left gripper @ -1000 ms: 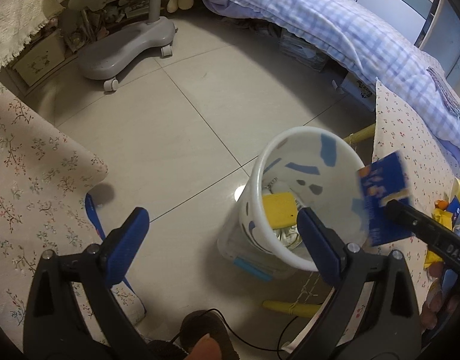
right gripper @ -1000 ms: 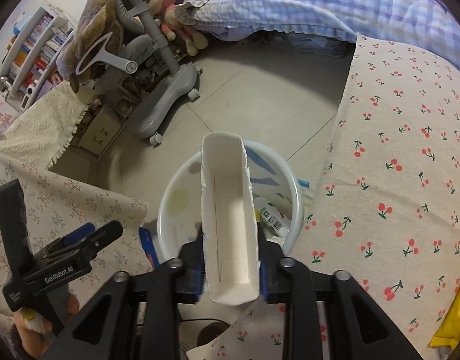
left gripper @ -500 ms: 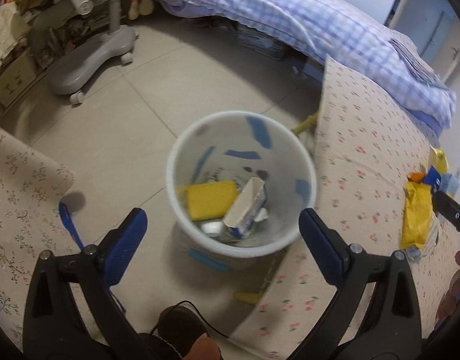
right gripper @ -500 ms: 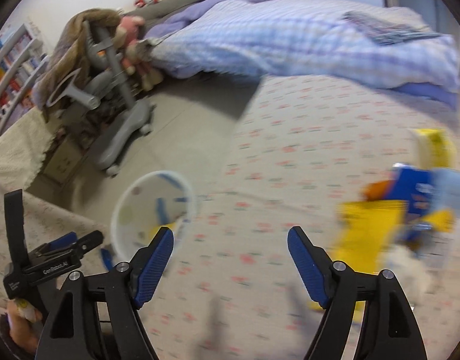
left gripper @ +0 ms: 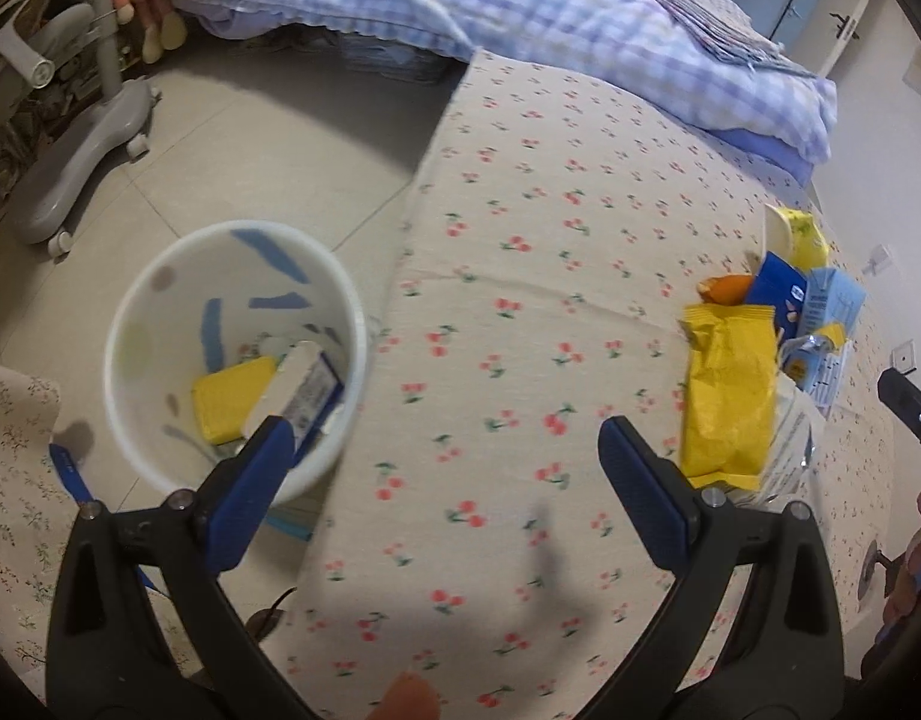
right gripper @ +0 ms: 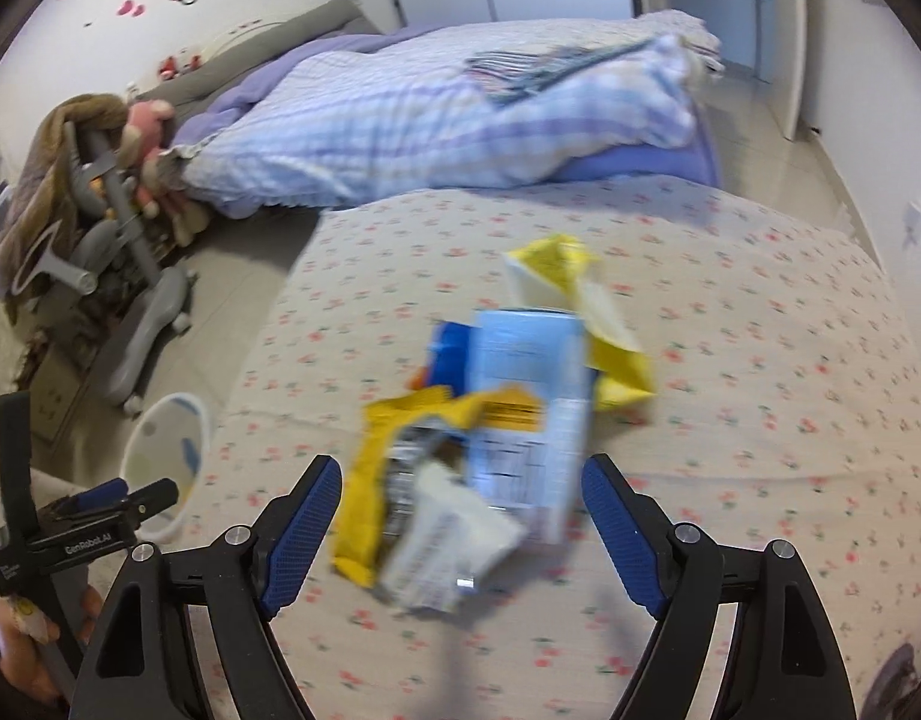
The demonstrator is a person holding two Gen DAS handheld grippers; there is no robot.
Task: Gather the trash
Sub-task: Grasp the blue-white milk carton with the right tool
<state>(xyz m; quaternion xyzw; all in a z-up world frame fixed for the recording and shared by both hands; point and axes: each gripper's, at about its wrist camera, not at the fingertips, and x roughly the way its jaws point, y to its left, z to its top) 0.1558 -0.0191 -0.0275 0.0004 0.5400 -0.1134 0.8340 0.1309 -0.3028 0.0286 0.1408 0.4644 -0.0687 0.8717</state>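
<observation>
Bed [right gripper: 436, 114]: beyond the far edge of the cherry-print table, under a blue-and-white checked quilt.
Cherry-print table [left gripper: 520, 276]: the landmark; a cloth with small red cherries covers it, and the trash lies on its right part in the left wrist view.
Grey chair base [left gripper: 82, 162]: on the tiled floor, well to the left of the cherry-print table and beyond the bin.
Bin [left gripper: 130, 324]: a white bucket with blue marks inside, on the floor just beside the cherry-print table's left edge; it holds a yellow packet [left gripper: 232, 399] and a white carton [left gripper: 301, 387] that leans against its inner wall.
Trash heap [right gripper: 490, 420]: on the cherry-print table, right in front of the right gripper; blurred in that view.
Yellow bag [left gripper: 727, 396]: the nearest piece of the heap in the left wrist view, lying flat on the cherry-print table.
Light blue carton [right gripper: 526, 408]: in the middle of the heap, partly over the yellow wrappers.
White wrapper [right gripper: 448, 546]: at the near end of the heap, between the right gripper's fingers in that picture; whether it touches them cannot be told.
Left gripper [left gripper: 445, 480]: fingers spread wide and holding nothing, above the cherry-print table's left edge next to the bin.
Right gripper [right gripper: 460, 516]: fingers spread wide and holding nothing, over the cherry-print table at the near end of the heap.
</observation>
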